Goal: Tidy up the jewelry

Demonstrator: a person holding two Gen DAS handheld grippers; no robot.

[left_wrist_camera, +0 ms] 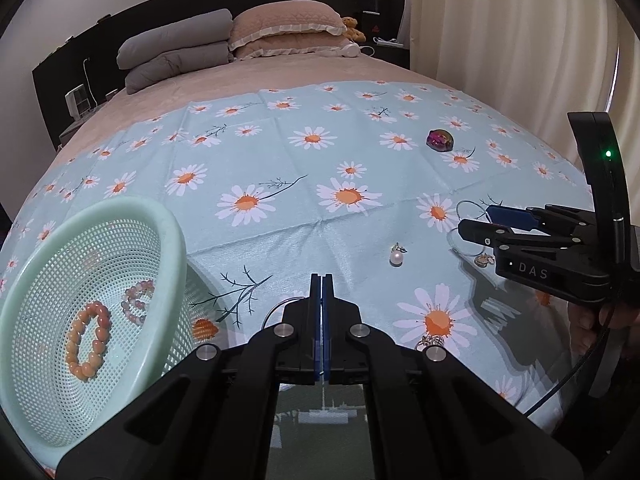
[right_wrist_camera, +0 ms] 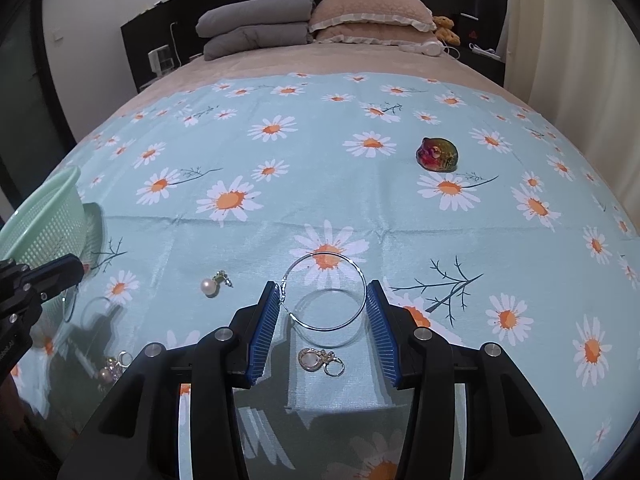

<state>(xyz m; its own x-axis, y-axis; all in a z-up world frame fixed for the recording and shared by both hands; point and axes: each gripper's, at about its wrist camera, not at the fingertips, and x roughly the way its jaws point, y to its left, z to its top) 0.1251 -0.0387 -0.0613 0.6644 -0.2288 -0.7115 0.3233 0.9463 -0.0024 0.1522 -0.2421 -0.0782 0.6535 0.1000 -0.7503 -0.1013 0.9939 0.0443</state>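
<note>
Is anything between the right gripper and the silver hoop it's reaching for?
Nothing visible. The right gripper is open with the silver hoop already between its fingers; the small clasp charm lies nearer the camera, not in the way.

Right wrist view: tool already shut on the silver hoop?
No: the right tool is open, its blue pads either side of the silver hoop lying on the daisy cloth.

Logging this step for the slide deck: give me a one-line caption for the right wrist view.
Open right tool straddling a silver hoop earring on the daisy-print cloth, small clasp charm just below.
</note>
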